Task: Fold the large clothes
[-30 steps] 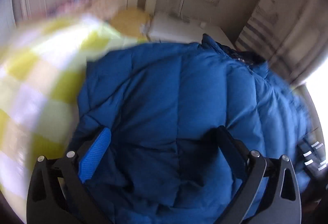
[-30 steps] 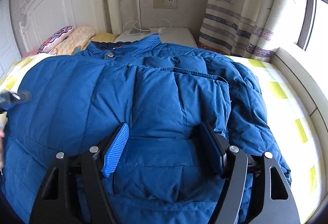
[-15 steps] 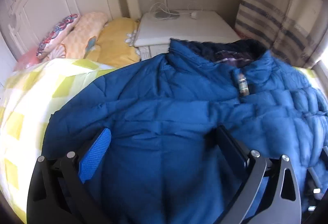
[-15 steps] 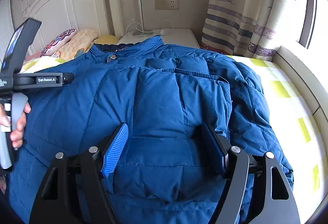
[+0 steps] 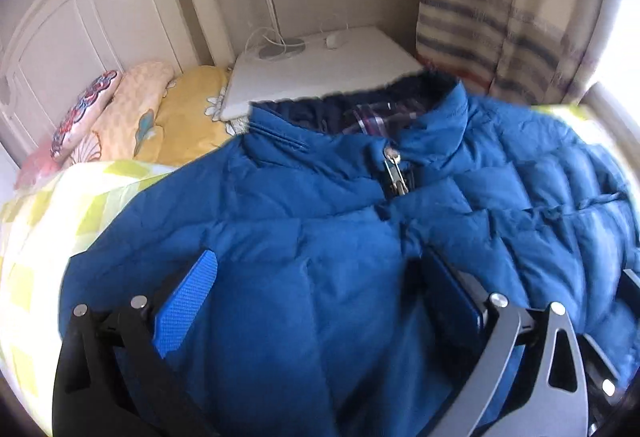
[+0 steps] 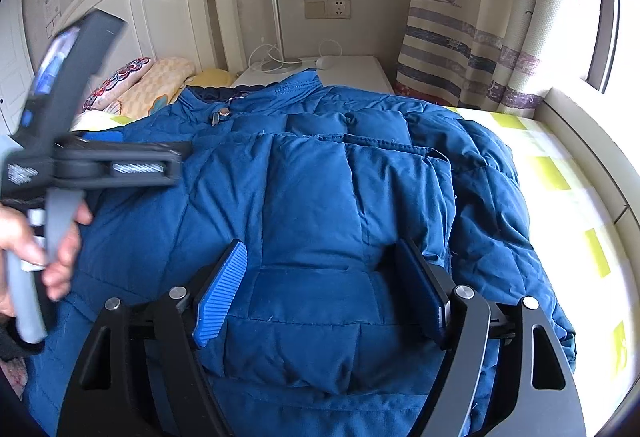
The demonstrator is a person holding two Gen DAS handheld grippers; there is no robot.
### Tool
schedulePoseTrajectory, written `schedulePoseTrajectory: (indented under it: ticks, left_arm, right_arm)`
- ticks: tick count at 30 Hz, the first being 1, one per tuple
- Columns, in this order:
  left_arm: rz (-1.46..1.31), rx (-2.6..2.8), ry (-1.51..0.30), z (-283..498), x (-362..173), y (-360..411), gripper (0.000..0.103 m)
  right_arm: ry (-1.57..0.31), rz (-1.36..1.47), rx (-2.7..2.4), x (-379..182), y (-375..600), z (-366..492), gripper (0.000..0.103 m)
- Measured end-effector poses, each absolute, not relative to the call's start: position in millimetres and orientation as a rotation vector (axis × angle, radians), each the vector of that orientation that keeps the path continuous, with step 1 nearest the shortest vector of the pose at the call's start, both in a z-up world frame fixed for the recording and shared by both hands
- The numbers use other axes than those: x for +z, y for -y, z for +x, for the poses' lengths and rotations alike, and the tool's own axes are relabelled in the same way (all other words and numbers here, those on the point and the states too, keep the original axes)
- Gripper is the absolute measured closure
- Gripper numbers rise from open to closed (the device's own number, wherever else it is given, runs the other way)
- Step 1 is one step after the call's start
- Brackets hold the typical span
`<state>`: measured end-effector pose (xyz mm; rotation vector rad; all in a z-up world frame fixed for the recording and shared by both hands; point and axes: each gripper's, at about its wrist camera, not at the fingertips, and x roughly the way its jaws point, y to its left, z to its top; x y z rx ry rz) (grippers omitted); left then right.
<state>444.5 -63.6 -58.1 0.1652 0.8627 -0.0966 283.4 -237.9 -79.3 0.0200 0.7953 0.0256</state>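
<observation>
Garment: blue quilted puffer jacket, spread on yellow-checked bed
Left gripper: fingers released
Right gripper: fingers released

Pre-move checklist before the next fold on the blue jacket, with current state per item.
1. Right claw open: ok, jaws wide apart over a folded-in panel.
2. Left claw open: ok, jaws spread above the fabric.
3. Either claw gripping cloth: not ok, no fabric is pinched between the pads.
4. Quilted blue puffer jacket flat on the yellow-and-white checked bedspread: not ok, the window side is bunched.
5. Front closed: ok at the collar, metal zipper pull sits near the top; lower down cannot tell.
6. Hem and cuffs located: cannot tell, hidden below both claws.
</observation>
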Motion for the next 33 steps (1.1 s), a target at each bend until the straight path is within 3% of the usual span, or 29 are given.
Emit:
schedulePoseTrajectory:
  ticks: [3, 8, 16, 21, 33]
  left_arm:
    - [0.088, -0.009, -0.769, 431, -36, 19, 0.002]
    - [-0.007, 0.028, -0.894, 450, -72, -44, 0.002]
    - [0.05, -0.022, -0.842, 384, -50, -29, 0.002]
    - [0.243, -0.055, -0.812, 346, -78, 0, 0.002]
    - [0.137, -0.034, -0.856, 343, -81, -13, 0.002]
  right_arm:
    - [-0.795, 0.022, 0.029, -79, 238, 283, 0.028]
    - [-0.796, 0.014, 0.034, -80, 237, 284, 0.026]
    - [-0.799, 0.019, 0.033, -80, 237, 283, 0.025]
    - [-0.803, 0.008, 0.035, -81, 236, 284, 0.021]
    - [-0.813, -0.037, -0.003, -82, 232, 286, 0.017]
